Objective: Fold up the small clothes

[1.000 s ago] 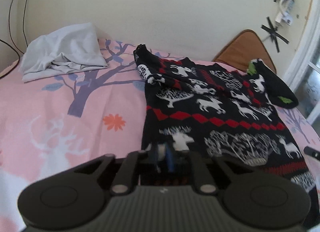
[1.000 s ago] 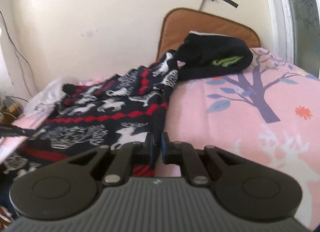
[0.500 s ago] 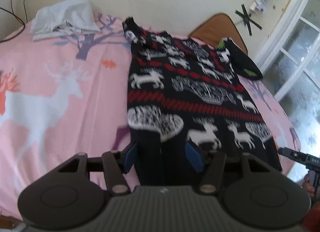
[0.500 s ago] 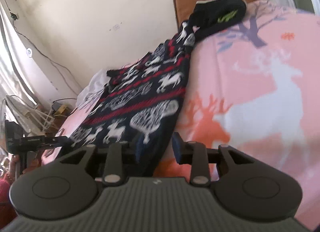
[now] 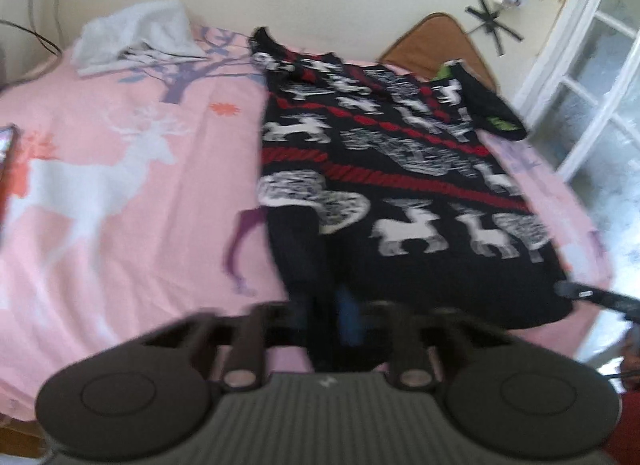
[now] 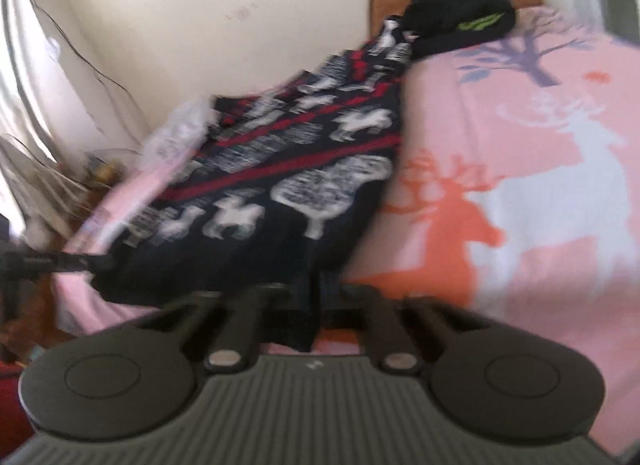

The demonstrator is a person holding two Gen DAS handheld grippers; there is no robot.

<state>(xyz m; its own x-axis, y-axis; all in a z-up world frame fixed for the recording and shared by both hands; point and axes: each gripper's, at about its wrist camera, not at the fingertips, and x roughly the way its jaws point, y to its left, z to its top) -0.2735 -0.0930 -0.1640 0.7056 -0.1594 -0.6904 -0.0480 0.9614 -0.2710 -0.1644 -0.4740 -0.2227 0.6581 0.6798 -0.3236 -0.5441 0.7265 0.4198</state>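
A: Where is the sweater (image 5: 400, 169) lying, and which way is it running from the jaws?

B: It is lying flat on the pink bed (image 5: 120, 185), stretching straight away from both grippers; its long axis is running from the near hem towards the wall, with the collar end at the far side beside a black garment (image 5: 492, 105).

A: And what are the jaws doing?

B: The left gripper (image 5: 324, 313) is pinching the near left corner of the hem, jaws pressed together on the dark knit; the right gripper (image 6: 314, 305) is doing the same at the near right corner, cloth running down between its jaws; the frames are blurring, though.

A: So which hand is nearer?

B: Neither, I am judging; each is sitting at its own corner, so the fold is probably going to be carrying the hem forward along that long axis towards the collar; the grey cloth (image 5: 136, 37) is lying well apart.
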